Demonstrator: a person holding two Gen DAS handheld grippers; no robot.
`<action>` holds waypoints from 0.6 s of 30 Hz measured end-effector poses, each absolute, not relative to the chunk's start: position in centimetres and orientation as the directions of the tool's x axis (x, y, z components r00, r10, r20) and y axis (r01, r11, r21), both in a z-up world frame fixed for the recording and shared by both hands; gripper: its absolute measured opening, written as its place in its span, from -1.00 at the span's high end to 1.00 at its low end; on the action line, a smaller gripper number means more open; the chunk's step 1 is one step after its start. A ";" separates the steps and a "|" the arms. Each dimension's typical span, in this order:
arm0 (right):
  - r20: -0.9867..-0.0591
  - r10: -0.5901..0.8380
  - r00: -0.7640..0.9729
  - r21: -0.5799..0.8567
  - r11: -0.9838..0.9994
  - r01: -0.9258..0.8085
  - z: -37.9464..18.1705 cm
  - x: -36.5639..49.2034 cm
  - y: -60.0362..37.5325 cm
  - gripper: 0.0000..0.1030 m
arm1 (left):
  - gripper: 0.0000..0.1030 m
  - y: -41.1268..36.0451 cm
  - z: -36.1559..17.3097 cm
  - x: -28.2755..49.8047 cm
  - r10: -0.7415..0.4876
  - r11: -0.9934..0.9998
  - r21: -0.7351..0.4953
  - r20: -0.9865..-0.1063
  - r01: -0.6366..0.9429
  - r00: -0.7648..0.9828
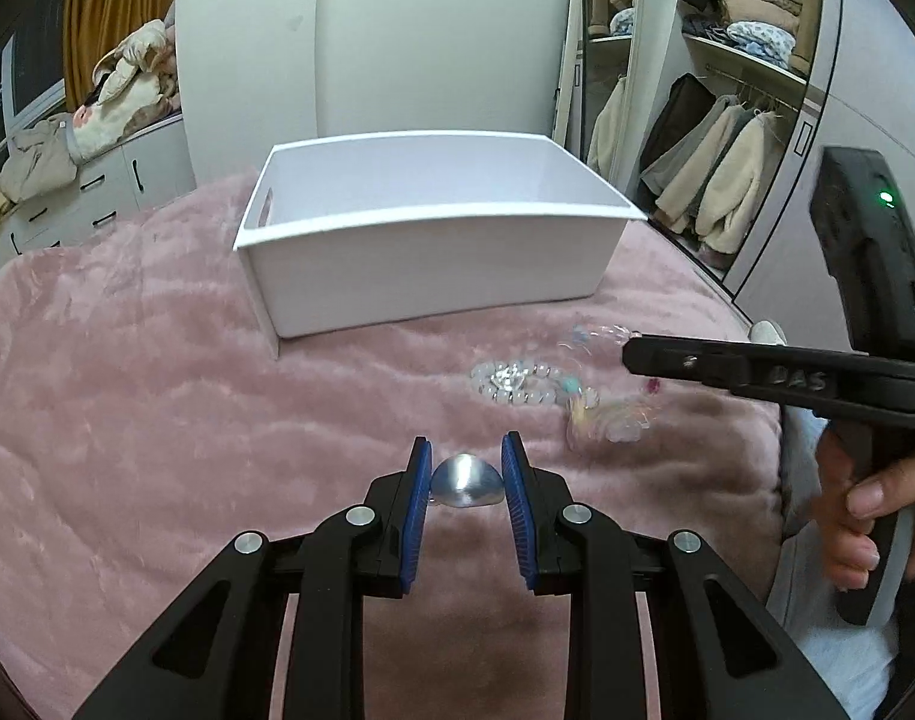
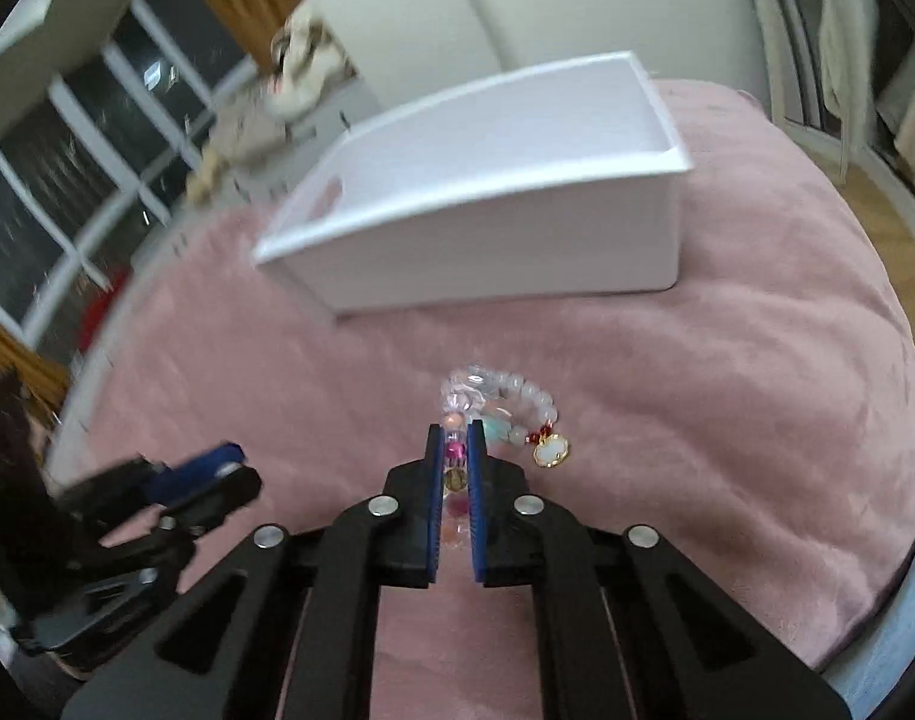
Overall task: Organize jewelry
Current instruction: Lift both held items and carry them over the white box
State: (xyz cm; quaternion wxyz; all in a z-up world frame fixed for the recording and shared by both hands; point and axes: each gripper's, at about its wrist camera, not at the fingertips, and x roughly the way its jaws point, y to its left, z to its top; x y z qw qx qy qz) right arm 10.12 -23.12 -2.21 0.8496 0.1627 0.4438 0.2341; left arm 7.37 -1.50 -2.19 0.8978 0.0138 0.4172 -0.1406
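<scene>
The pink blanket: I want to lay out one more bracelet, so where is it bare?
Bare: the wide stretch of pink blanket left of the white box, and the blanket right of the box in the right wrist view. Crowded: in front of the box, where the beaded bracelets and both grippers sit.

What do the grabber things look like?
Both are black plastic with two flat fingers lined in ridged blue pads, joined by linked bars with round silver pins. The right gripper, seen from the side in the left wrist view, has raised letters on its finger, a chunky black body with a small green light, and a pale grey handle. No cables show.
</scene>
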 end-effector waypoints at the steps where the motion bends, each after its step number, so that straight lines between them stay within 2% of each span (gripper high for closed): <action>1: -0.675 0.542 0.500 0.483 0.838 -0.255 -2.1 10.0 -23.2 0.85 | 0.44 -1.7 -2.0 7.4 -0.242 0.960 -0.092 -0.750 0.265 0.615; 13: -0.619 0.572 0.538 0.483 0.817 -0.313 -0.1 8.6 -23.8 0.85 | 0.44 -6.1 -0.9 8.6 -0.221 0.969 -0.094 -0.737 0.228 0.639; 18: -0.615 0.571 0.544 0.471 0.819 -0.328 0.2 8.1 -24.3 0.85 | 0.44 -6.0 0.9 9.4 -0.217 0.975 -0.116 -0.702 0.192 0.678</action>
